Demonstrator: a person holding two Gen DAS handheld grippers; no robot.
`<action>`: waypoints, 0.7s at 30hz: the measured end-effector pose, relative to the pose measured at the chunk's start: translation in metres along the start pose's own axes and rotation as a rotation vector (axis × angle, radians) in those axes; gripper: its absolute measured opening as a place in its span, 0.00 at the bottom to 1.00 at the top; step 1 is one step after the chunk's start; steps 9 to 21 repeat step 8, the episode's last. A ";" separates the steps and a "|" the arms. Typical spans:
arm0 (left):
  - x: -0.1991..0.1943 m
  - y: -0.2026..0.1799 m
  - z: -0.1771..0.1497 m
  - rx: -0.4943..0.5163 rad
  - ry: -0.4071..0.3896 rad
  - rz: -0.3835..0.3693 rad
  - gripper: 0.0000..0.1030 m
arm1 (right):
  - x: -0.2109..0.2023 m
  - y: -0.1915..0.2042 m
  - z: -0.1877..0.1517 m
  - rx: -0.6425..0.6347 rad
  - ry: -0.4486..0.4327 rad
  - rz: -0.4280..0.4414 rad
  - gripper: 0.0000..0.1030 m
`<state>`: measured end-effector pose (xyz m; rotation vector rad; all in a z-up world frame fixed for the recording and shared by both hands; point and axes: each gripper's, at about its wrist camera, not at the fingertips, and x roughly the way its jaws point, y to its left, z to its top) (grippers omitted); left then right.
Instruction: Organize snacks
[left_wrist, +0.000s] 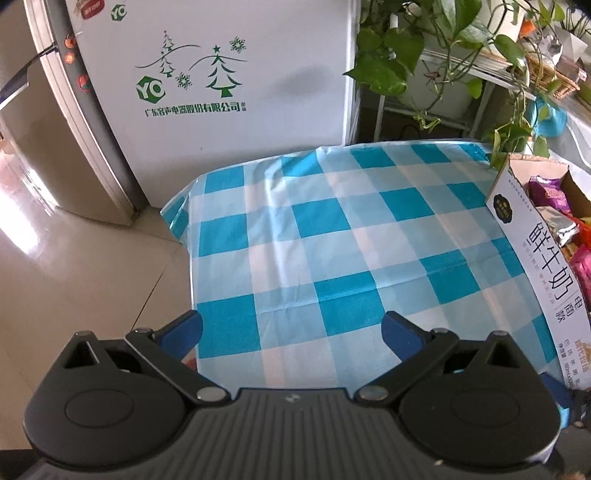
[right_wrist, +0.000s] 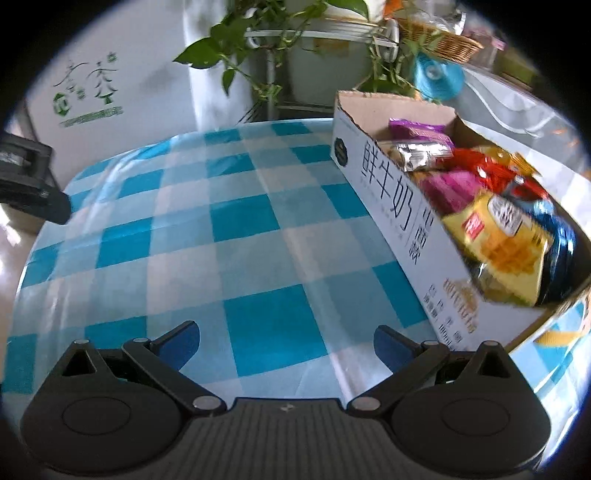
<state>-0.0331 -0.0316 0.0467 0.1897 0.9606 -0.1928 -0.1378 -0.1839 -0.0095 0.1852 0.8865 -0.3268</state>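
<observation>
My left gripper (left_wrist: 291, 332) and right gripper (right_wrist: 286, 341) both hang spread and empty over the bare checked tablecloth (right_wrist: 236, 221). The snack packets (right_wrist: 495, 236) already fill the milk carton box (right_wrist: 399, 218) at the table's right. Judged: sorting nearly done; open cloth leftward, table edge near.

A bench (left_wrist: 295, 229) in blue-and-white check fills the near ground. Far left stands a white fridge (left_wrist: 236, 74) with green tree print, on pale glossy floor tiles (left_wrist: 74, 266). Far right, a trailing plant (left_wrist: 406, 48) hangs over a white rack (right_wrist: 273, 66), daylight bright there.
</observation>
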 end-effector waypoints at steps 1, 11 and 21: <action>0.000 0.001 0.000 -0.001 0.001 -0.007 0.99 | 0.004 0.000 -0.002 0.018 0.012 -0.002 1.00; 0.002 0.006 -0.004 -0.007 -0.001 -0.019 0.99 | 0.010 0.009 -0.014 0.076 -0.114 -0.060 1.00; 0.002 0.006 -0.004 -0.007 -0.001 -0.019 0.99 | 0.010 0.009 -0.014 0.076 -0.114 -0.060 1.00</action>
